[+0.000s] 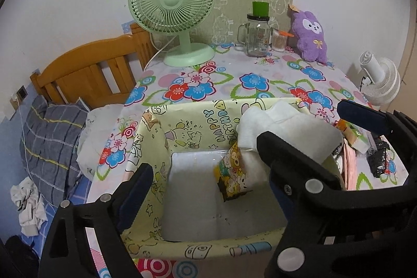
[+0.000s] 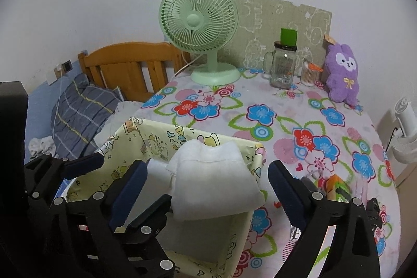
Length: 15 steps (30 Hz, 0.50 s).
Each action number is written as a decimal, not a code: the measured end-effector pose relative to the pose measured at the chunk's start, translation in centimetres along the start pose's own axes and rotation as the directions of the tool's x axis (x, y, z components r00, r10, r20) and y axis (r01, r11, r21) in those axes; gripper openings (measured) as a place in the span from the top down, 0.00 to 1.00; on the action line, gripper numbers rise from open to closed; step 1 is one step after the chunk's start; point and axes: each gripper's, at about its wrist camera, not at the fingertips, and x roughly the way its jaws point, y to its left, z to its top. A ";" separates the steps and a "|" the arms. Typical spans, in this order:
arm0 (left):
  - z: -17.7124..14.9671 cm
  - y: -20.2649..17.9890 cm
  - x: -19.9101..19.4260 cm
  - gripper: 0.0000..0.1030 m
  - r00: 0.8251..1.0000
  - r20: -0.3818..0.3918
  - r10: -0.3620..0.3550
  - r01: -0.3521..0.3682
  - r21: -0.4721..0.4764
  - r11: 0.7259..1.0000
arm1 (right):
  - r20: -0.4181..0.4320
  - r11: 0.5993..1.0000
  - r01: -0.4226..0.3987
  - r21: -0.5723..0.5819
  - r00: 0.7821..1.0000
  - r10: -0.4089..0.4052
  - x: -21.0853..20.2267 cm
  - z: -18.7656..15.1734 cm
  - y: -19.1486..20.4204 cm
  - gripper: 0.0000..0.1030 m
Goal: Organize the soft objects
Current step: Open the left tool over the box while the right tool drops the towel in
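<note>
Glossy floral oilcloth (image 2: 299, 121) covers the table, where a soft-sided fabric bin (image 1: 156, 137) printed with cartoons stands square and open-topped. Draped over its right rim lies a folded white padded cloth (image 2: 216, 184), puffy and quilted, with a small cartoon-print packet (image 1: 233, 173) leaning beneath it inside the bin. Both the left gripper (image 1: 206, 160) and the right gripper (image 2: 208, 186) stand spread wide, pads clear of the cloth. A fuzzy purple plush rabbit (image 2: 341, 74) sits by a ribbed green fan (image 2: 198, 20).
</note>
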 end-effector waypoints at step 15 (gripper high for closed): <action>-1.7 0.5 -1.5 0.09 1.000 0.004 0.006 -0.006 -0.012 1.000 | -0.112 0.982 -0.154 0.112 0.980 0.167 0.3 -1.6 0.6 0.07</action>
